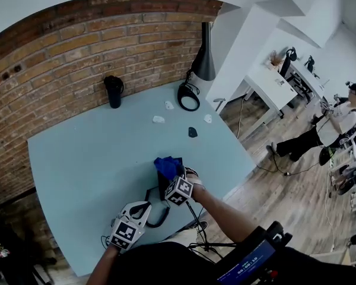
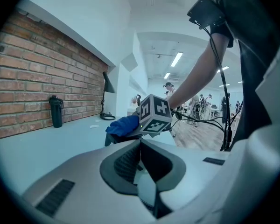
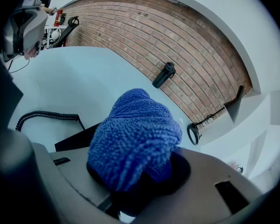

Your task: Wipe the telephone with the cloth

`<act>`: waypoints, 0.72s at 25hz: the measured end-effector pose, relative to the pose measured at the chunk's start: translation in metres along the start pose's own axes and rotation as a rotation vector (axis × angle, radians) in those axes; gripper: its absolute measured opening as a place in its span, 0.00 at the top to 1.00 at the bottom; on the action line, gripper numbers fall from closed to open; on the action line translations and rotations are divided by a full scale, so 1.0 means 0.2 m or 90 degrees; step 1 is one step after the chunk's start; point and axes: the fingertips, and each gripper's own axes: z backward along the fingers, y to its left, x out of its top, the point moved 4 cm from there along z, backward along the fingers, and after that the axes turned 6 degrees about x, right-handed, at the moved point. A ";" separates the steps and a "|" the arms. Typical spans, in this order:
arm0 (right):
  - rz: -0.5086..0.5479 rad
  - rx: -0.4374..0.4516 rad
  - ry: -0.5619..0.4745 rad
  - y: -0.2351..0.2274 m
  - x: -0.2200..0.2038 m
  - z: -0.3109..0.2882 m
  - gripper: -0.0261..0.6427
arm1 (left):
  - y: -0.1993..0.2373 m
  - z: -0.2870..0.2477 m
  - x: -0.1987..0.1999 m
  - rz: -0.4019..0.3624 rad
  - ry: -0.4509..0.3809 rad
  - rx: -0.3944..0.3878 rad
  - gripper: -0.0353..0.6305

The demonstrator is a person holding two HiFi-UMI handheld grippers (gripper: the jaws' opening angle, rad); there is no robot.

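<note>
The black telephone sits near the front edge of the pale blue table. My right gripper is shut on a bunched blue cloth that rests on the telephone's top. In the right gripper view the cloth fills the jaws, with the telephone's black edge below it and its coiled cord trailing left. My left gripper is low beside the phone, next to the black cord loop. Its jaws look shut with nothing seen between them, and it points at the cloth.
A black bottle stands by the brick wall. A black desk lamp with a ring base is at the far corner. Small white scraps and a dark piece lie mid-table. A person stands across the room.
</note>
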 end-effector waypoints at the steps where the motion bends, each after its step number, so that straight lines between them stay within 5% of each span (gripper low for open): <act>1: -0.001 0.000 0.001 0.01 0.00 0.00 0.72 | 0.00 0.00 0.00 -0.001 0.000 -0.001 0.91; 18: -0.001 0.000 0.005 0.07 -0.04 0.03 0.72 | -0.03 -0.01 -0.02 -0.005 0.018 -0.008 0.91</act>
